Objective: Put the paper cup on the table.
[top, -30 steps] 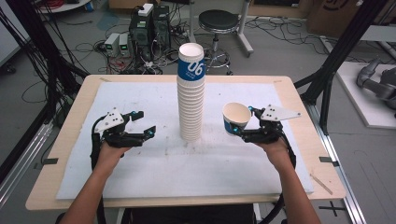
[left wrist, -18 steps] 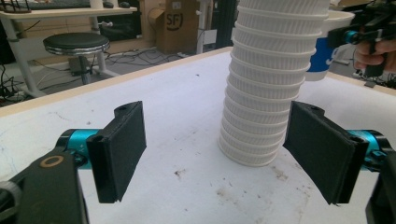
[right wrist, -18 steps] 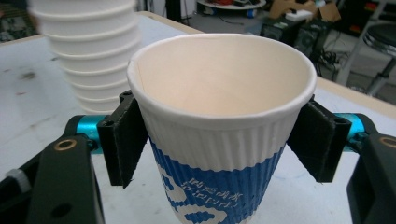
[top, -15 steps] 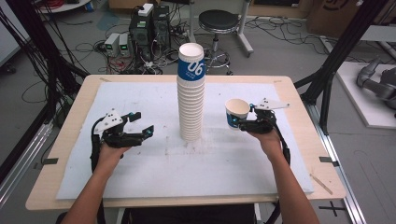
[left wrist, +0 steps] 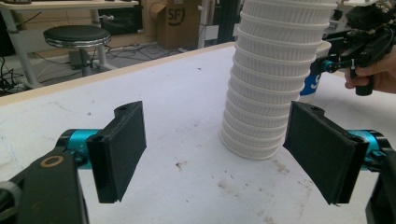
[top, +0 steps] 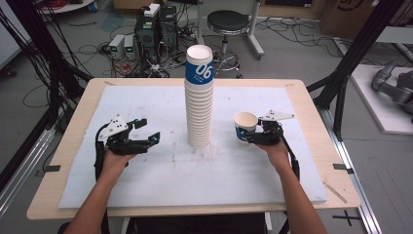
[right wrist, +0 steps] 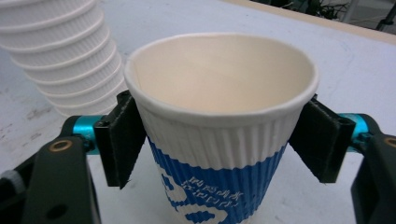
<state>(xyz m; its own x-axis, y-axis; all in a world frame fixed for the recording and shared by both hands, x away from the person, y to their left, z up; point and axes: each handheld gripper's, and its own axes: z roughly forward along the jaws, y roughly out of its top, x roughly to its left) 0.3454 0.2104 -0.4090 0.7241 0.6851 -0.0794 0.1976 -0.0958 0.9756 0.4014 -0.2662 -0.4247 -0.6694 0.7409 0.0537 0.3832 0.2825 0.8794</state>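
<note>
— Since the earlier frame the right tongs [top: 249,134] and the paper cup [top: 245,126] in them have come lower, from above the white mat to close over it; the left tongs [top: 146,131] have not shifted.

— How is the cup held?

— Upright, mouth up. In the right gripper view the two black pads [right wrist: 122,140] press on the ribbed wall of the cup [right wrist: 219,135] from either side, just under the rim, above the blue printed band. So those tongs are closed on the cup.

— And where does that put it on the counter [top: 311,97]?

— In the high view, taking the tall stack of cups [top: 198,97] as the centre of the dial, the held cup sits at about four o'clock, near the stack but apart from it. The stack itself stands upright at the middle of the white mat [top: 146,190], its top cup bearing a blue band with "06".

— The left side?

— The left tongs are at roughly eight o'clock from the stack, well apart from it, and low over the mat. In the left gripper view the pads [left wrist: 121,149] stand wide apart with nothing between them; the base of the stack [left wrist: 266,93] shows farther off, past the gap, and the right tongs [left wrist: 327,63] appear beyond it at the upper right.

— Whether the held cup's base touches the mat?

— I cannot tell.
</note>
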